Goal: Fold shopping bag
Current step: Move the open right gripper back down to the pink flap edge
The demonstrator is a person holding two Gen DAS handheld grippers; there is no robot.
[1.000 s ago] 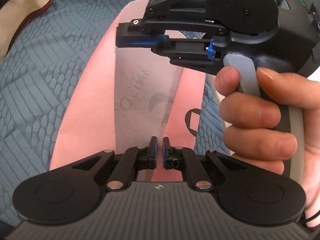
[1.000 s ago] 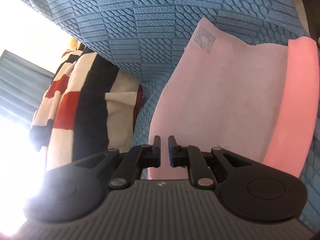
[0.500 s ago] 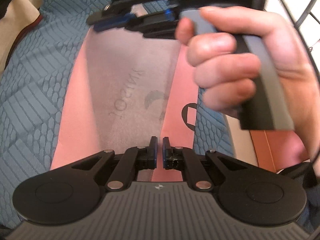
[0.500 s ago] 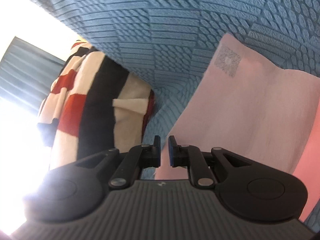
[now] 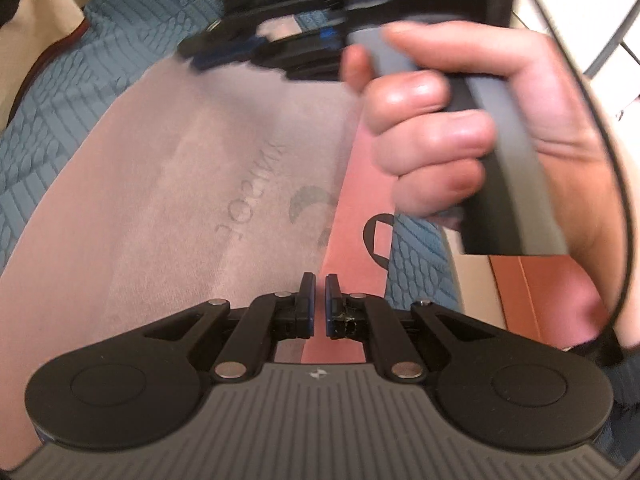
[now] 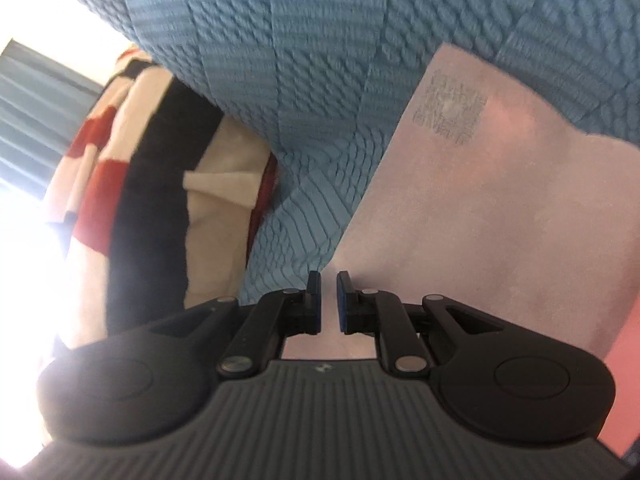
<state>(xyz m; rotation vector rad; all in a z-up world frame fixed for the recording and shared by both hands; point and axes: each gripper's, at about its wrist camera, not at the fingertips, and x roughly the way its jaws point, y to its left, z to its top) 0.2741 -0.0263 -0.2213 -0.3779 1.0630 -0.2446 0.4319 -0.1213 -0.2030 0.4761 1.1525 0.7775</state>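
Blurring right tool, bag lettering faint

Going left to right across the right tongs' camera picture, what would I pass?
Bright window → striped red, black and cream cloth → blue textured cover → pale pink shopping bag.

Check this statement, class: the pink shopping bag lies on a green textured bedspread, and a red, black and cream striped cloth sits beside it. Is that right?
Not quite. The textured bedspread is blue, not green, as the right wrist view shows. The rest holds: the pink shopping bag lies on it, and the red, black and cream striped cloth sits beside it.
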